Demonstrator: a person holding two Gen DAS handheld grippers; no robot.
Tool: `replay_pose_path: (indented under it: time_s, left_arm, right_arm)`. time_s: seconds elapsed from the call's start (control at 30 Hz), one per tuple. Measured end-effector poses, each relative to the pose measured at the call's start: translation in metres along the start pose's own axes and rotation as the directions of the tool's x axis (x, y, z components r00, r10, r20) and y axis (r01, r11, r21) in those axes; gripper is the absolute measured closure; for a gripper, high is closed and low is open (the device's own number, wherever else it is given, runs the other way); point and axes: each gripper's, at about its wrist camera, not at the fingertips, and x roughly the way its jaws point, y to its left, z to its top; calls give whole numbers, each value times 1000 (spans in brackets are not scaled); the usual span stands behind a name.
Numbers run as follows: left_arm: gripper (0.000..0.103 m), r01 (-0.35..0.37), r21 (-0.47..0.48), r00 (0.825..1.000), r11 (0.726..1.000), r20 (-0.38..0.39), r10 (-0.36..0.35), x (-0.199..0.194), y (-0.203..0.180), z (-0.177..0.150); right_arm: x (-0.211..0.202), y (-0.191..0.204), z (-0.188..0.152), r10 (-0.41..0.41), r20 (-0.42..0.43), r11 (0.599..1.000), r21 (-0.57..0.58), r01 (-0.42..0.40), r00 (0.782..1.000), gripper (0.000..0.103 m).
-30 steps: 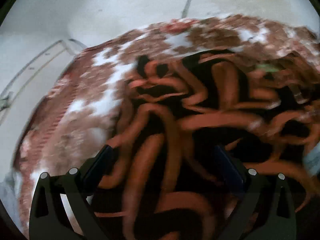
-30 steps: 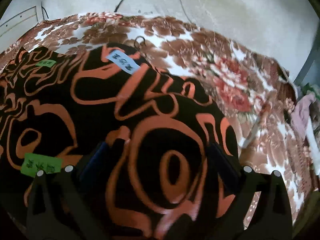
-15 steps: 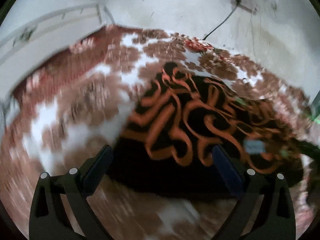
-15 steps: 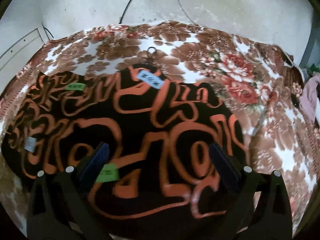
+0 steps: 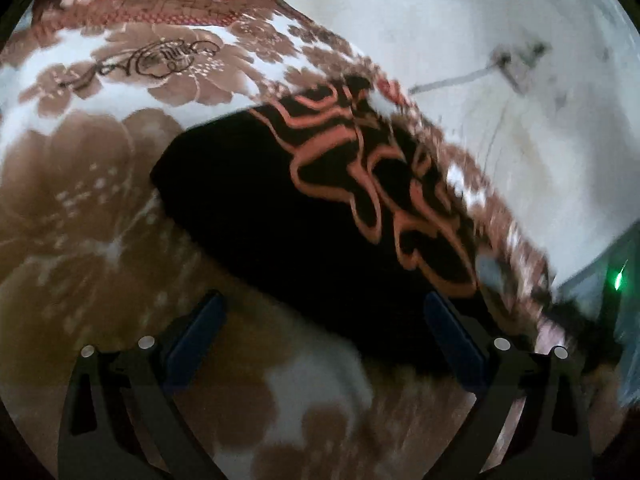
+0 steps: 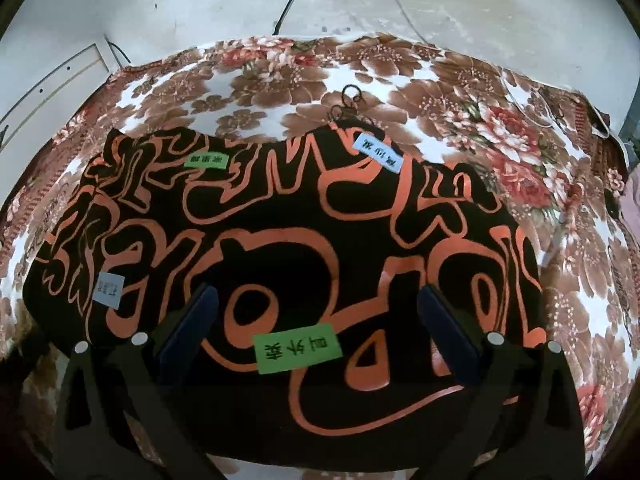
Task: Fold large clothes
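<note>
Hovering above the floral blanket (image 5: pixel 100 208), the left gripper (image 5: pixel 320 340) gapes empty, the black-and-orange garment (image 5: pixel 304 208) lying just beyond its right finger. In the right wrist view, the right gripper (image 6: pixel 316 328) also spreads wide over the folded garment (image 6: pixel 280 232), a green label (image 6: pixel 298 348) between its fingers.

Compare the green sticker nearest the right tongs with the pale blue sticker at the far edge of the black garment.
Colour: the green sticker is bright green; the blue sticker is pale blue.
Place: the green sticker lies near the garment's close edge, between the open right tongs; the blue sticker sits by the far edge.
Apparent size: the green sticker looks bigger, though it is also closer.
Both are rectangular, carry dark writing, and lie flat on the garment.
</note>
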Motion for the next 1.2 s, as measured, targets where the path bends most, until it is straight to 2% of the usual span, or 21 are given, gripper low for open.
replay_pose_path:
  time_s: [0.13, 0.2, 0.3, 0.37, 0.43, 0.47, 0.53, 0.57, 0.63, 0.7, 0.8, 0.93, 1.0, 1.13, 1.2]
  left_arm:
    - [5, 24, -90, 998, 996, 59, -19, 26, 9, 26]
    - [5, 21, -101, 997, 995, 74, -14, 33, 7, 36]
    - [5, 63, -61, 994, 996, 99, -56, 35, -13, 57]
    - [5, 117, -3, 986, 993, 120, -116, 25, -33, 67]
    - [5, 136, 50, 983, 989, 121, -141, 21, -43, 67]
    - [5, 117, 58, 986, 991, 116, -123, 23, -41, 64]
    - [5, 31, 43, 996, 999, 80, -34, 34, -24, 54]
    - [5, -37, 14, 998, 999, 43, 36, 43, -7, 45]
    - [9, -13, -3, 998, 1000, 64, 13, 40, 4, 38]
    - [5, -33, -2, 997, 999, 68, 33, 40, -1, 39]
    - [6, -46, -5, 995, 999, 93, 46, 49, -15, 45]
    - [6, 35, 23, 991, 999, 129, -37, 55, -29, 54]
    - [6, 35, 31, 993, 999, 110, -38, 58, -21, 47]
    - [40, 22, -77, 998, 997, 59, -17, 60, 6, 48]
    - [43, 16, -91, 999, 996, 32, -13, 60, 7, 53]
  right_arm:
    - [6, 8, -6, -4, -27, 1000, 31, 4, 1000, 5]
    - [6, 11, -6, -6, -29, 999, 47, 7, 1000, 5]
    - [6, 20, 0, -25, -12, 998, 54, 26, 1000, 5]
    - [7, 24, 5, -31, 2, 998, 47, 31, 1000, 5]
    - [11, 29, 11, -44, 6, 999, 24, 44, 999, 5]
    - [15, 30, 13, -52, -1, 999, 10, 53, 999, 5]
    - [22, 31, 14, -90, -25, 996, -10, 90, 996, 5]
    - [25, 30, 14, -104, -36, 995, -9, 104, 994, 5]
    - [26, 23, 11, -123, -54, 992, 18, 124, 991, 5]
    - [26, 18, 6, -130, -69, 991, 34, 133, 989, 5]
    - [30, 16, -4, -147, -88, 988, 25, 150, 985, 5]
    - [32, 17, -8, -145, -99, 988, 44, 150, 985, 5]
    - [33, 19, -5, -144, -96, 988, 36, 148, 985, 5]
    - [37, 22, 0, -174, -94, 985, -4, 175, 980, 5]
    - [37, 21, 0, -199, -98, 980, -17, 198, 975, 5]
